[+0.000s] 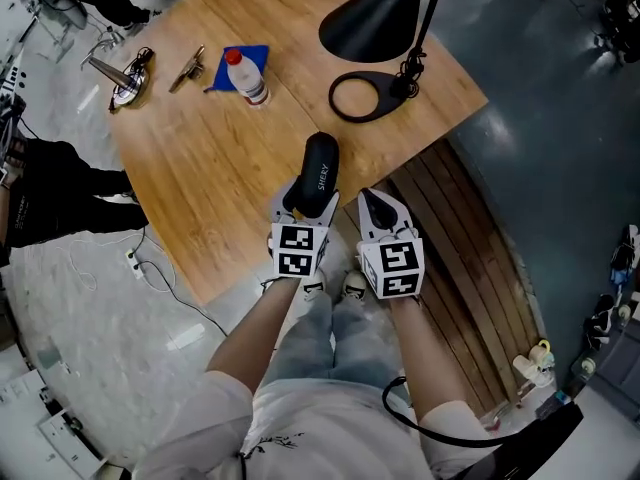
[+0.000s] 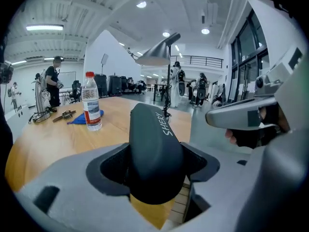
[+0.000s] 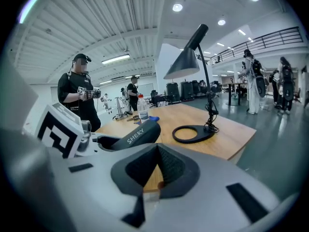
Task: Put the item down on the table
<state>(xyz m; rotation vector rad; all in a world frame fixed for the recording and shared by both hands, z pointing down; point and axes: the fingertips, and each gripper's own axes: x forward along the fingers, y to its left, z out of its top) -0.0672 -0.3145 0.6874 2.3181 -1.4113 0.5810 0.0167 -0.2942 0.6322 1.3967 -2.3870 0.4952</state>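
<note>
A black oblong case (image 1: pixel 318 173) with white lettering sticks out forward from my left gripper (image 1: pixel 305 203), which is shut on its near end. The case hangs over the near edge of the wooden table (image 1: pixel 230 198). In the left gripper view the case (image 2: pixel 154 149) fills the space between the jaws of the left gripper (image 2: pixel 154 167). My right gripper (image 1: pixel 378 211) is just right of it, beside the table's edge, shut with nothing in it. In the right gripper view the right gripper (image 3: pixel 157 170) has its pads together, and the case (image 3: pixel 137 133) shows to its left.
A black desk lamp stands at the far right of the table, its ring base (image 1: pixel 365 96) under the shade (image 1: pixel 385 13). A water bottle (image 1: pixel 246 76) stands on a blue cloth (image 1: pixel 240 60), with metal tools (image 1: pixel 187 68) at the far left. Wooden slats (image 1: pixel 470 268) lie right of the table.
</note>
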